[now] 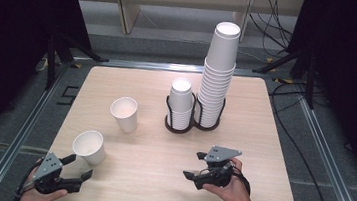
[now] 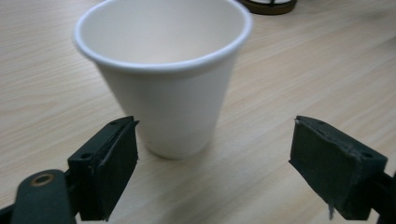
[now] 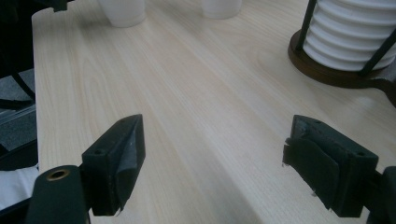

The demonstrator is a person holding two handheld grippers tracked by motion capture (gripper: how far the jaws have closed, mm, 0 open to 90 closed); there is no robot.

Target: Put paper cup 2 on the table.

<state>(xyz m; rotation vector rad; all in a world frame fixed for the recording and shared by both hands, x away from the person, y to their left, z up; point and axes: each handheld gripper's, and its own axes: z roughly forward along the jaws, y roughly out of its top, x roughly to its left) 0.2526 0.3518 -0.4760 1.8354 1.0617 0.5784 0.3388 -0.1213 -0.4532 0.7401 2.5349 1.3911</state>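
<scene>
Two loose white paper cups stand upright on the wooden table (image 1: 151, 148): a near cup (image 1: 89, 146) at the front left and a farther cup (image 1: 125, 114) behind it. My left gripper (image 1: 79, 166) is open at the front left corner, just short of the near cup (image 2: 163, 79), which stands ahead of its spread jaws and is not touched. My right gripper (image 1: 194, 165) is open over bare table at the front right, pointing left, with nothing between its jaws. The bases of both cups (image 3: 122, 11) show at the top of the right gripper view.
A dark two-ring cup holder (image 1: 191, 126) stands mid-table with a short stack of cups (image 1: 181, 103) in its left ring and a tall stack (image 1: 218, 74) in its right. The holder's base (image 3: 327, 70) lies to my right gripper's front right. Cables and stands surround the table.
</scene>
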